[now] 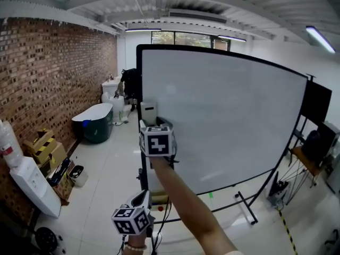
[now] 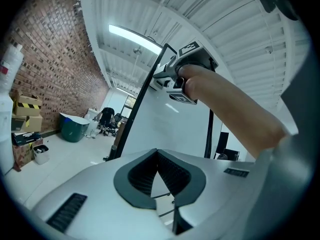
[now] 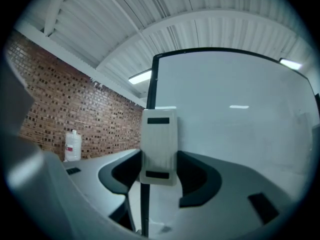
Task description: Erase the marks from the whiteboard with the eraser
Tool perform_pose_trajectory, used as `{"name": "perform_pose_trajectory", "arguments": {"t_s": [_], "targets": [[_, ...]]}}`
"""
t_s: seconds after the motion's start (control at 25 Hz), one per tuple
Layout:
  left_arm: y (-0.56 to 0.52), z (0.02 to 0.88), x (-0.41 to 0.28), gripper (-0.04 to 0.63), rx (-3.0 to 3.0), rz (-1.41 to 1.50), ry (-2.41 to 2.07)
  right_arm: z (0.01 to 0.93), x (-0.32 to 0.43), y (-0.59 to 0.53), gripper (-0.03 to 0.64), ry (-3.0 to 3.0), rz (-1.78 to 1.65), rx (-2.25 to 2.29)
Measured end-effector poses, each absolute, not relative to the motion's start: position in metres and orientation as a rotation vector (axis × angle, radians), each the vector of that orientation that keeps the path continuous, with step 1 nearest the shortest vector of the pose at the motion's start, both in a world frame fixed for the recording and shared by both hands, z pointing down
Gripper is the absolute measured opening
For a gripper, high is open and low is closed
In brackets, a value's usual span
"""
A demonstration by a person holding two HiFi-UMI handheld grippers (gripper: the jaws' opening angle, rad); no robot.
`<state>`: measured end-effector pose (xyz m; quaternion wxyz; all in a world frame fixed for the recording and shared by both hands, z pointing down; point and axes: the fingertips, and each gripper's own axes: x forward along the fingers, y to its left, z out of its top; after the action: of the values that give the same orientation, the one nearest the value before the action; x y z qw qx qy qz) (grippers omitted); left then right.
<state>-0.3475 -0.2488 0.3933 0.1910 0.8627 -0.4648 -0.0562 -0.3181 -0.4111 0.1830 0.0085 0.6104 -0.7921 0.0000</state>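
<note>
A large whiteboard (image 1: 228,121) on a black stand fills the middle of the head view; I see no distinct marks on its surface. My right gripper (image 1: 150,122) is raised at arm's length and shut on a white eraser (image 1: 149,112), which sits at the board's left edge. In the right gripper view the eraser (image 3: 159,146) stands upright between the jaws, over the board's black frame, with the whiteboard (image 3: 235,129) to the right. My left gripper (image 1: 142,198) hangs low in front of me, away from the board. Its jaws (image 2: 157,156) meet at the tips with nothing between them.
A brick wall (image 1: 48,78) runs along the left, with a water dispenser (image 1: 32,187), cardboard boxes (image 1: 45,147) and a green tub (image 1: 95,124) on the floor beside it. The board's stand feet (image 1: 244,206) reach out over the white floor. A dark panel (image 1: 317,102) stands at the right.
</note>
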Motion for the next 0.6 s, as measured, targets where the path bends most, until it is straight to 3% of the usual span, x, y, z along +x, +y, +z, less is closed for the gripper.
{"name": "perform_pose_trajectory", "arguments": {"t_s": [0.6], "targets": [[-0.252,0.393,-0.251,-0.011,2.436,-0.135,-1.242,0.179,-0.172,-0.407,0.247,-2.457,-0.016,1.968]]}}
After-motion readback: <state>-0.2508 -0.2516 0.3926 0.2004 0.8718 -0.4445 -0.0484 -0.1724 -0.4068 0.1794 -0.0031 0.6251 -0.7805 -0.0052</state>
